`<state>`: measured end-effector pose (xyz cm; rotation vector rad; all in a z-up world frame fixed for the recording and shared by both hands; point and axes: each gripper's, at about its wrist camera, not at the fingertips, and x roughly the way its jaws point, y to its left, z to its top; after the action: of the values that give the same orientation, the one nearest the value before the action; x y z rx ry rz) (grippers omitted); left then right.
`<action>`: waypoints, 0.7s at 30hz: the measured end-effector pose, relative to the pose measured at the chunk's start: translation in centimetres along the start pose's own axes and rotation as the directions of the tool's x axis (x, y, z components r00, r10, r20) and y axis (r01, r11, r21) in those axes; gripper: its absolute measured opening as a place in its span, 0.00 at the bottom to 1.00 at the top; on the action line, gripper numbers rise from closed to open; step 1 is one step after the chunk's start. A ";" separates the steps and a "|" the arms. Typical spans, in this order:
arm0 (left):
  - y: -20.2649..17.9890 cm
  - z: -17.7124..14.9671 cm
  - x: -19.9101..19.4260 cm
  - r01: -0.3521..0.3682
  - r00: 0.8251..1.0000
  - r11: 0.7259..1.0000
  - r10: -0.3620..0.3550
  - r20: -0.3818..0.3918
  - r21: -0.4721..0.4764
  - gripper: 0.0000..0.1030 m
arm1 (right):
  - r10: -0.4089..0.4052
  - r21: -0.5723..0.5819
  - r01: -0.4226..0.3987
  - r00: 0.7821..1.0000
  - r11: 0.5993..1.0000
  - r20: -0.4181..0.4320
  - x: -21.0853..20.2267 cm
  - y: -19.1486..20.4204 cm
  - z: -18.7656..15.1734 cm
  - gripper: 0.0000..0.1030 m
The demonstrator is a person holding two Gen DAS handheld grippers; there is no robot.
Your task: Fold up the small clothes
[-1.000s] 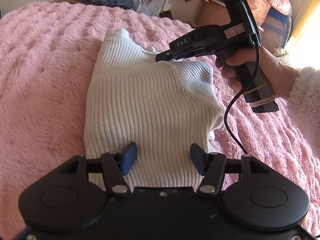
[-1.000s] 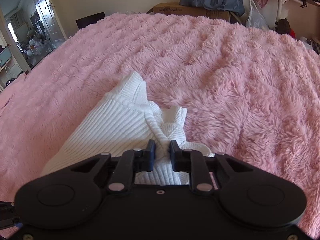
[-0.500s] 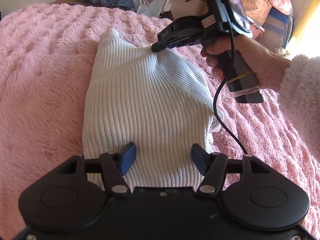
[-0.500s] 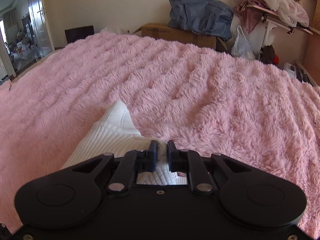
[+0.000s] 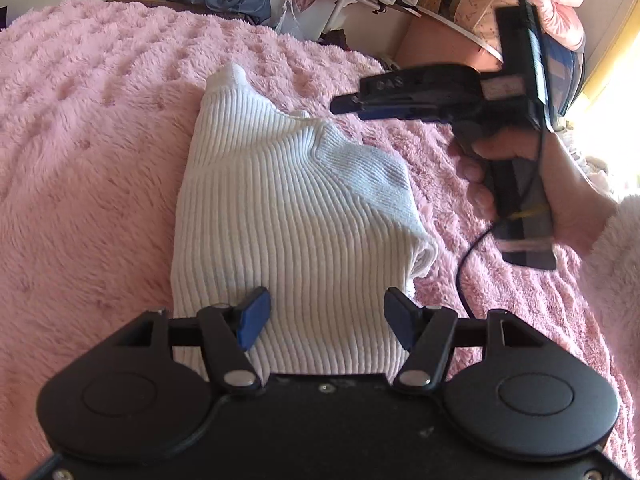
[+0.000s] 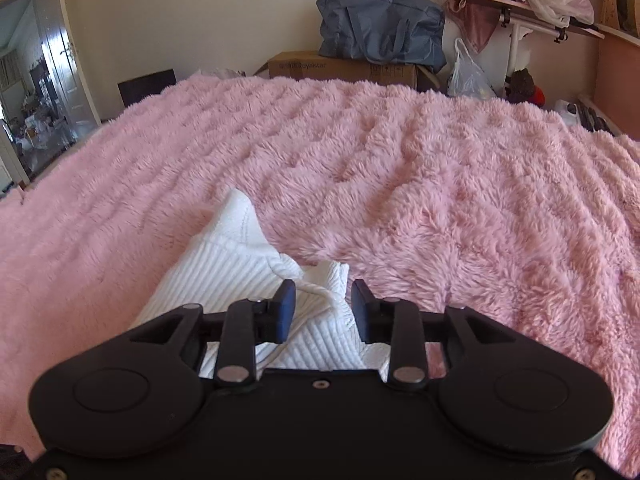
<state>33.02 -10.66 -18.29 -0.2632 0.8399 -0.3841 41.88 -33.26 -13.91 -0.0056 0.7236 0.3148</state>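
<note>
A white ribbed knit garment (image 5: 296,216) lies folded on the pink fluffy blanket (image 5: 88,168). My left gripper (image 5: 326,314) hovers over its near end, jaws wide apart, nothing between the pads. In the right wrist view the garment (image 6: 240,276) shows a pointed far corner and a rumpled edge. My right gripper (image 6: 323,310) is just above that edge with its jaws opening; the pads stand clear of the cloth. In the left wrist view the right gripper (image 5: 340,106) is held by a hand (image 5: 520,184) above the garment's far right corner.
The pink blanket (image 6: 440,200) spreads wide around the garment. Beyond its far edge are a grey-blue bag (image 6: 380,32) on a cardboard box (image 6: 340,68), a plastic bag (image 6: 468,76) and a cluttered rack (image 6: 532,12). A doorway (image 6: 36,92) is at the left.
My right gripper, shut on the garment's far edge a second ago, has lifted, let the cloth go and begun to spread. The cloth has dropped flat. My left gripper has hardly moved.
</note>
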 end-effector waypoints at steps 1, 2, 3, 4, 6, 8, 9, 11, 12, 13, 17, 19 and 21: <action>0.1 0.2 -0.4 -0.003 1.000 1.000 0.003 0.014 0.000 0.64 | -0.001 0.009 0.001 1.000 1.000 0.010 -1.2 0.0 -0.5 0.36; 0.3 0.6 -0.9 -0.014 0.999 1.000 0.014 0.037 -0.001 0.64 | -0.001 0.018 0.001 1.000 1.000 0.015 -2.3 -0.1 -1.1 0.36; 0.5 1.0 -1.2 -0.022 0.998 1.000 0.022 0.058 -0.003 0.64 | 0.003 0.020 -0.004 1.000 1.000 0.017 -3.4 -0.1 -1.9 0.36; 0.8 1.6 -1.5 -0.026 0.997 1.000 0.026 0.074 -0.005 0.64 | 0.006 0.026 -0.007 1.000 1.000 0.026 -4.3 -0.1 -2.7 0.36; 1.3 3.0 -1.4 -0.040 0.994 0.999 0.040 0.099 -0.010 0.64 | 0.041 0.042 -0.043 0.998 0.998 0.039 -5.9 0.0 -4.2 0.37; 1.8 4.3 -1.1 -0.035 0.993 0.999 0.036 0.116 -0.018 0.64 | 0.091 0.068 -0.094 0.995 0.993 0.050 -6.8 0.1 -5.6 0.37; 2.1 5.0 -0.6 -0.024 0.995 0.999 0.026 0.101 -0.024 0.64 | 0.111 0.068 -0.114 0.993 0.991 0.047 -7.0 0.3 -6.1 0.37; 2.4 6.0 0.3 -0.010 0.997 0.999 0.014 0.074 -0.042 0.64 | 0.131 0.044 -0.132 0.991 0.990 0.032 -7.0 0.8 -7.2 0.36; 2.4 6.5 0.9 -0.014 0.998 0.999 0.016 0.062 -0.046 0.64 | 0.128 0.024 -0.128 0.992 0.991 0.012 -6.8 1.1 -7.5 0.35; 2.4 6.7 1.4 -0.020 0.999 0.999 0.022 0.048 -0.042 0.64 | 0.115 0.009 -0.115 0.993 0.993 -0.006 -6.4 1.2 -7.9 0.35; 1.7 6.7 2.9 -0.073 0.997 0.997 0.073 0.016 0.018 0.64 | 0.091 0.022 -0.091 0.995 0.996 -0.044 -5.3 0.6 -8.9 0.34; 2.0 6.4 3.8 -0.080 0.997 0.997 0.080 0.004 0.023 0.65 | 0.089 0.027 -0.088 0.995 0.996 -0.048 -5.1 0.4 -9.1 0.34; 2.7 6.1 4.4 -0.078 0.997 0.997 0.078 0.004 -0.002 0.65 | 0.089 0.048 -0.087 0.995 0.995 -0.048 -5.0 0.3 -9.3 0.35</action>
<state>40.97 -9.70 -18.36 -0.2326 0.8444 -0.3096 32.19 -35.45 -17.62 0.0620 0.7823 0.3835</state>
